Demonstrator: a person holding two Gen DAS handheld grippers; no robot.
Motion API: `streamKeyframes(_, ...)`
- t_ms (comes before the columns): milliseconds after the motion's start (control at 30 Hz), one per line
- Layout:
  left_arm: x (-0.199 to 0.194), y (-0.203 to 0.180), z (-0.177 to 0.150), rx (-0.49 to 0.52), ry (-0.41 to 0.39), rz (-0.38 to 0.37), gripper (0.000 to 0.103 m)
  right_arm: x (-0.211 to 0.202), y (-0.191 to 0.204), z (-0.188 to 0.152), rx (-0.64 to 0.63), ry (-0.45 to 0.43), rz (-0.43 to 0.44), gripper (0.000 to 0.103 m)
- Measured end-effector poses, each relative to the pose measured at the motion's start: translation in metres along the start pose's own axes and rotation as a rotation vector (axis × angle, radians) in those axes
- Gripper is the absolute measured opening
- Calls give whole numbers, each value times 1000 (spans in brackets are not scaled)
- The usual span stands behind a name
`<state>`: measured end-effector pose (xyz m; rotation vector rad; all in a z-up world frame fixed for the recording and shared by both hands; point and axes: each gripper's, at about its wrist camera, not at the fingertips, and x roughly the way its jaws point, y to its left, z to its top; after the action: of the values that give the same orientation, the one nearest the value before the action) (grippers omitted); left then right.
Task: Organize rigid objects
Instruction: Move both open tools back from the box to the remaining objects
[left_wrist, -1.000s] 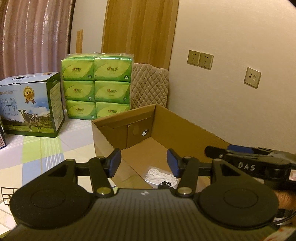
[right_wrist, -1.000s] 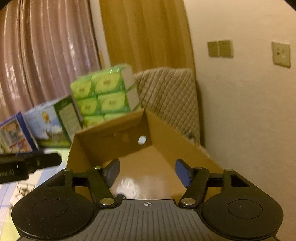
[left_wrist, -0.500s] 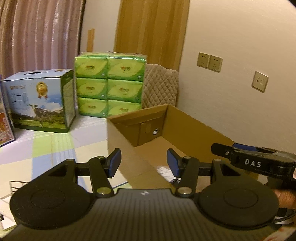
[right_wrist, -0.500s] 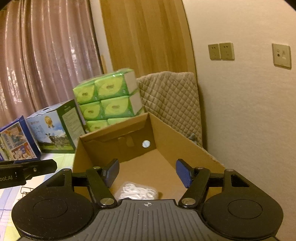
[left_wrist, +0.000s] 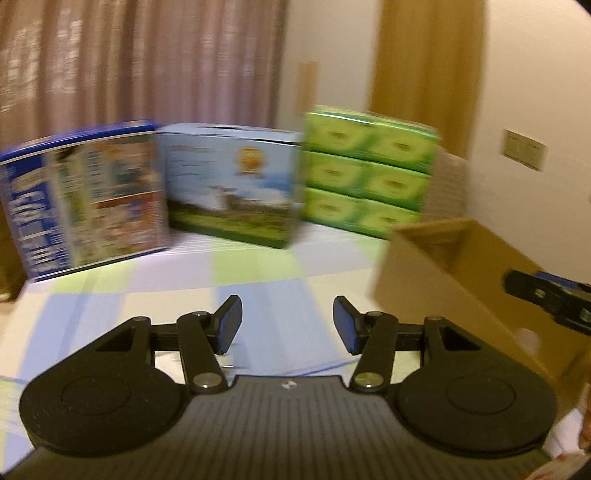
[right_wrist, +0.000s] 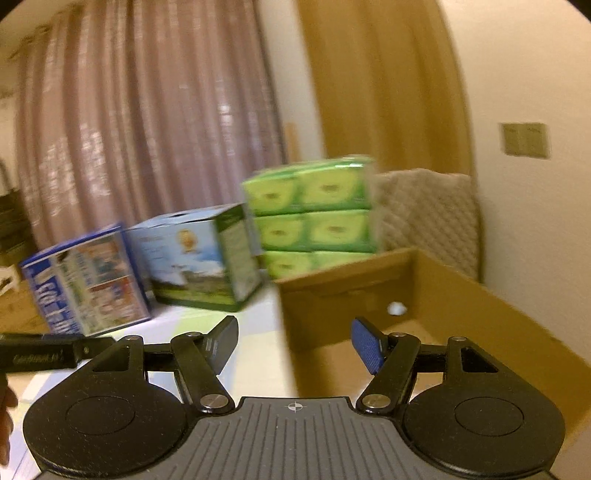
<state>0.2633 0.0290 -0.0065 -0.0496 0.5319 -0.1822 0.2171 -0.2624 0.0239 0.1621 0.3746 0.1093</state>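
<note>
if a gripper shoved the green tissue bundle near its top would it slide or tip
The green tissue bundle is likely light and soft, since it looks like film-wrapped packs. It stands three packs tall on the table, so a high push may tip it rather than slide it. The glossy wrap could be slippery for the pads.

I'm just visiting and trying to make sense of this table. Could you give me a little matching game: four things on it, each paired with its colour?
Things:
1. tissue packs
2. open carton
3. milk box
4. box at far left

Colours:
A. plain brown cardboard
B. dark blue edges, colourful pictures
C. bright green
D. light blue top, green meadow picture

Pairs: 1-C, 2-A, 3-D, 4-B
</note>
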Motion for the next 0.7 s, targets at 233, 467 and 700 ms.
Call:
streamKeyframes(233, -17, 83, -10, -101, 6, 171, 53, 24, 63, -18, -114, 54, 131, 65)
streamKeyframes(467, -14, 123, -33, -82, 72, 254, 53, 49, 99, -43, -203, 157, 230, 65)
streamKeyframes(700, -7, 145, -59, -46, 154, 265, 53, 75, 132, -63, -286, 248, 339, 65)
